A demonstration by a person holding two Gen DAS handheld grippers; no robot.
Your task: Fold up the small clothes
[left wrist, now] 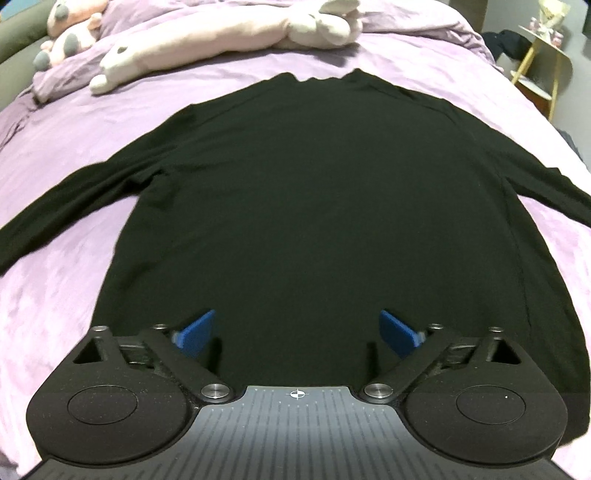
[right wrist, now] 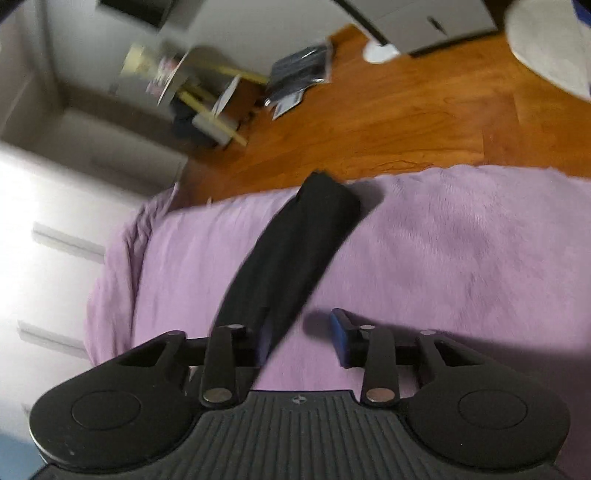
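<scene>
- Close to the left camera, the left tongs (left wrist: 297, 332) are spread wide over the bottom part of the black shirt (left wrist: 314, 206). They pinch nothing. I think they wait there so they can grab the hem next.
- Blue pads (left wrist: 195, 332) sit on the tips of these tongs, one on each side, with dark cloth showing between them.
- Near the right camera, the right tongs (right wrist: 303, 339) are also spread apart. One tip touches or sits just over the sleeve (right wrist: 291, 254), but nothing is squeezed yet.
- My guess is that the right tongs come in from the side to lift this sleeve and fold it onto the shirt's body.
- Farther out, the shirt lies flat on the purple bed (left wrist: 74, 288) with both sleeves stretched out to the sides. It is spread like that so it is easy to fold.
- At the far end of the bed lies a long pink plush toy (left wrist: 229, 33), well apart from the shirt's collar.
- Off to the right stands a small side table (left wrist: 543, 62).
- Hard to see: the shirt's bottom edge hides under the left tongs, and both sleeve ends are cut off in the left view.
- Also, the right view is blurry. Its left blue pad is lost against the dark sleeve, and the things on the wooden floor (right wrist: 406, 110) are too smeared to name.
</scene>
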